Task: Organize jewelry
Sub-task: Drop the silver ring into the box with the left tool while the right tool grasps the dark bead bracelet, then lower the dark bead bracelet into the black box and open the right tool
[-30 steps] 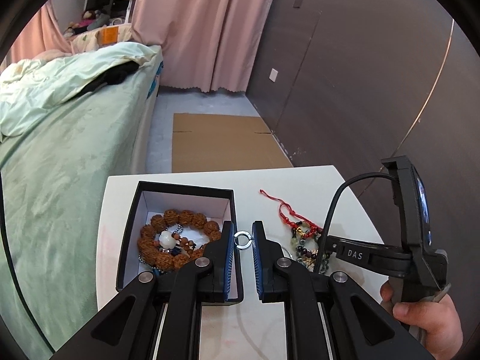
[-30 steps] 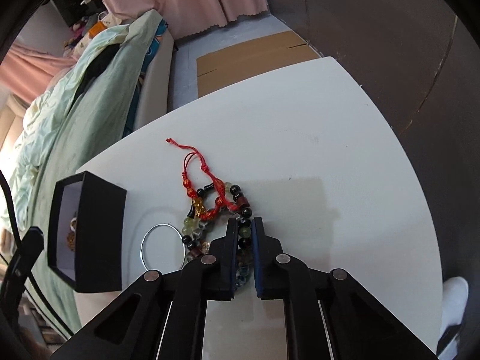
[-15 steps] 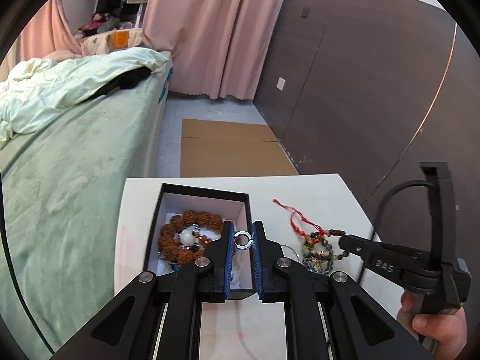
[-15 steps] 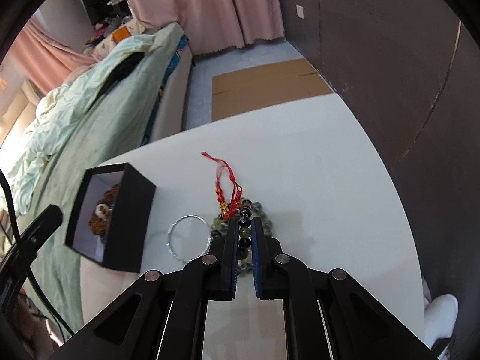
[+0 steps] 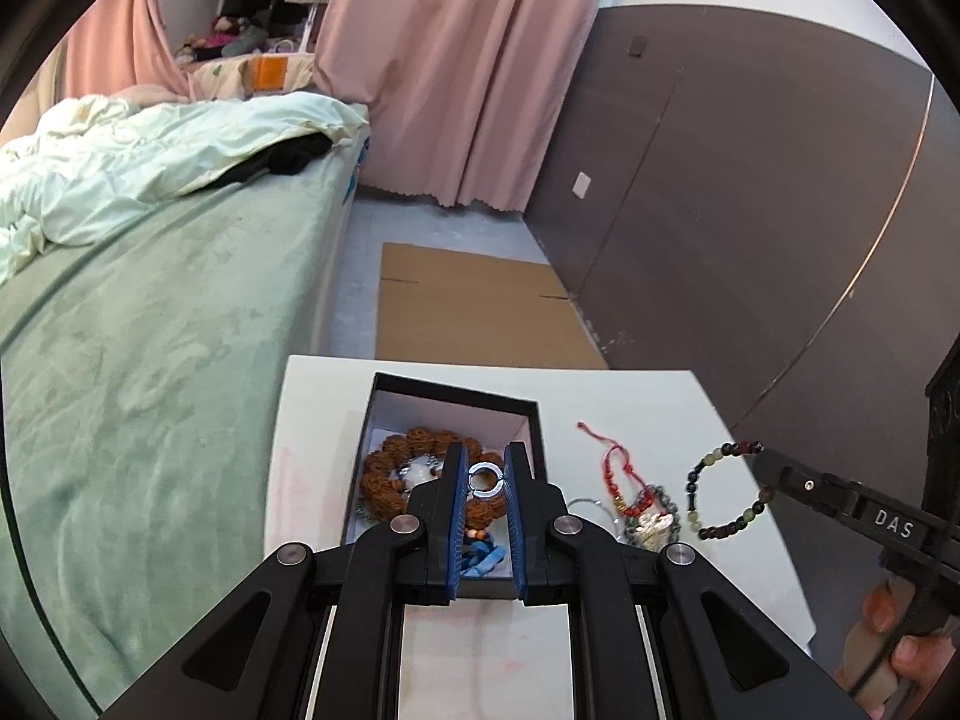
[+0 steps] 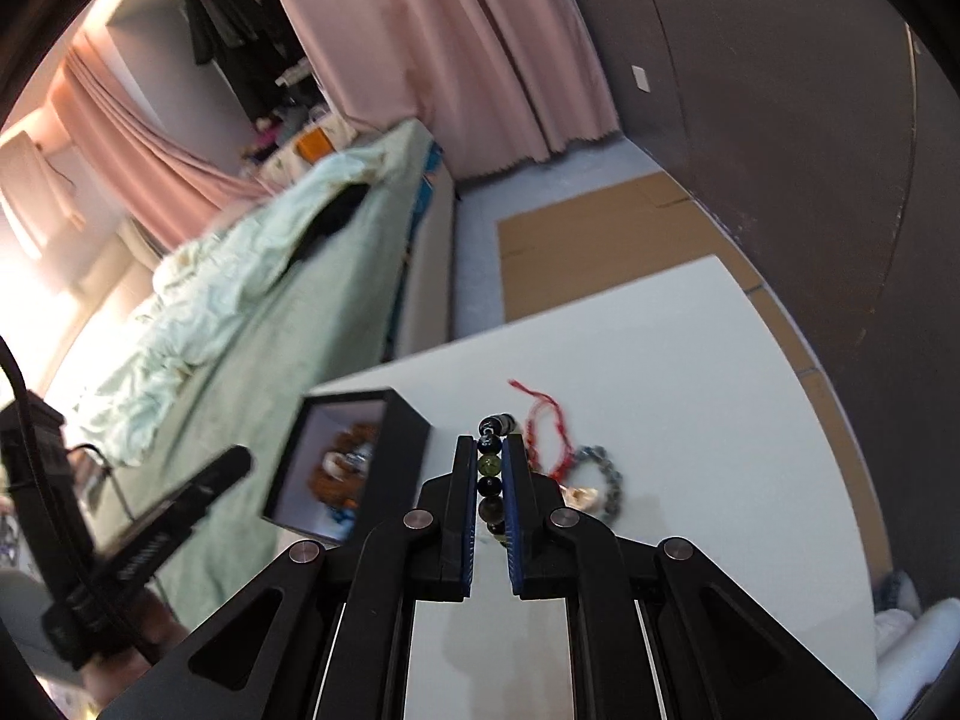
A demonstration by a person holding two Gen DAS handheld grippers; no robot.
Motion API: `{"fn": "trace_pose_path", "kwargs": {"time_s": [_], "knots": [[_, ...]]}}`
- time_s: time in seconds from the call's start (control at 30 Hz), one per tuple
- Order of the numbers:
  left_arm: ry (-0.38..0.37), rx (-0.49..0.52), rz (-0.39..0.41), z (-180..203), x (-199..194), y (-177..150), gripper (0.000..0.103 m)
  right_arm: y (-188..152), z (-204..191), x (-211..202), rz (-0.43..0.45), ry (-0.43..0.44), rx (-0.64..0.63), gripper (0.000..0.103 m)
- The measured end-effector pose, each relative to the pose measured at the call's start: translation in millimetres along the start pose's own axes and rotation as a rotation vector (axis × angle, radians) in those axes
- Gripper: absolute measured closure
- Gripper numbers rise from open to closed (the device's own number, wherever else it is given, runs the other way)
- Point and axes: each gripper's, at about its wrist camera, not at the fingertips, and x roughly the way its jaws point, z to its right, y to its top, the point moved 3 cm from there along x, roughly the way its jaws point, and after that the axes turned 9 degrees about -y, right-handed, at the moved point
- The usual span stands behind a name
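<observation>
- Left gripper (image 5: 485, 477): clamped narrow on a small silver ring (image 5: 485, 476), pinched between the blue pads near the tips.
- Hovering over the black box (image 5: 384, 387), open top, white inside, near the table's left edge.
- In the box: brown seed-bead bracelet (image 5: 384, 474) with a white bead, blue piece (image 5: 480, 561) at the near end.
- Right gripper (image 6: 491, 462): closed on a dark-and-green bead bracelet (image 5: 726, 492), clear of the table (image 5: 630, 396); beads stacked between the pads, loop hanging off the tips in the left view.
- Just right of the box, on the tabletop: red cord bracelet (image 5: 618, 468), grey-green bead bracelet (image 5: 660, 510) with a pale charm, thin silver bangle (image 5: 579, 504) partly behind the left finger.
- Pile sits mid-table, well apart from the right edge.
- Right view motion-blurred; box contents there probably the same brown beads, hard to confirm.
- Past the table's far edge: cardboard sheet (image 5: 474, 306) on the floor, green bed (image 5: 150, 312) to the left, pink curtain (image 5: 462, 66), dark wall panels (image 5: 750, 180).
</observation>
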Motion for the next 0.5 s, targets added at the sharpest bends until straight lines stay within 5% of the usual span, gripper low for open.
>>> {"fn": "trace_pose_path", "kwargs": {"time_s": [0.33,0.43,0.5], "knots": [[-0.076,-0.068,0.003,-13.9,14.2,15.3,0.086,6.7,-30.9,13.0,0.029,0.098,-0.001,0.093],[-0.081,-0.093,-0.011,-20.5,16.3,20.1,0.047,8.0,-35.3,19.4,0.028,0.119,-0.003,0.093],[-0.079,-0.120,0.044,-27.1,8.8,23.0,0.037,10.1,-38.5,24.4,0.026,0.136,-0.002,0.093]]}}
